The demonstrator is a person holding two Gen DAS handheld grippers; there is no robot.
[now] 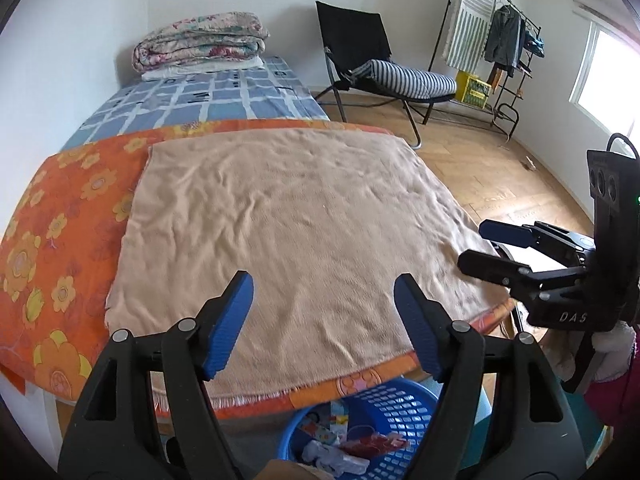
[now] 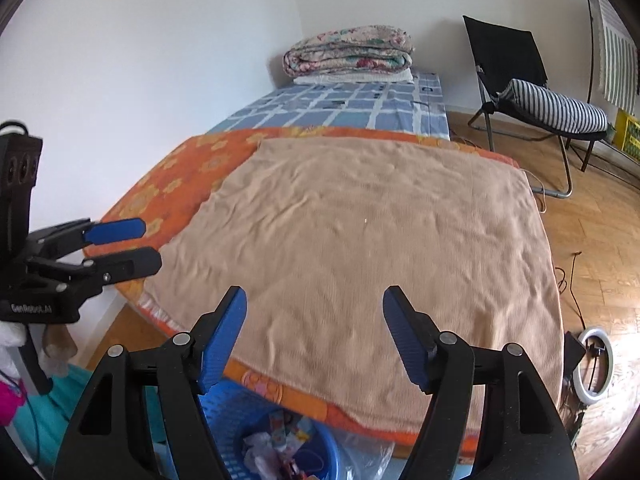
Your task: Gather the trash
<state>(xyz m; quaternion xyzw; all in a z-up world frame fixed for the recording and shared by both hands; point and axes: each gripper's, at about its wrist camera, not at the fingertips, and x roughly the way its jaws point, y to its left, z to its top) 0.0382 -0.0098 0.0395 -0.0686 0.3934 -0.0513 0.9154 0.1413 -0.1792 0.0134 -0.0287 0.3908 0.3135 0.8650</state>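
Left wrist view puts your left gripper [image 1: 324,324] over the near edge of the tan towel [image 1: 288,224], jaws wide and holding nothing, and your right gripper [image 1: 486,246] at the right edge stands just as open and empty. Judging by the bare towel and the wrappers and crumpled paper lying in the blue basket [image 1: 404,408] just below the edge, the collecting looks done or nearly so. Around you: orange blanket [image 1: 60,248] on the left, checked bed [image 1: 208,100] and folded quilt [image 1: 200,42] behind, chair [image 1: 372,60] and clothes rack [image 1: 496,40] to the right; nothing blocks the basket.
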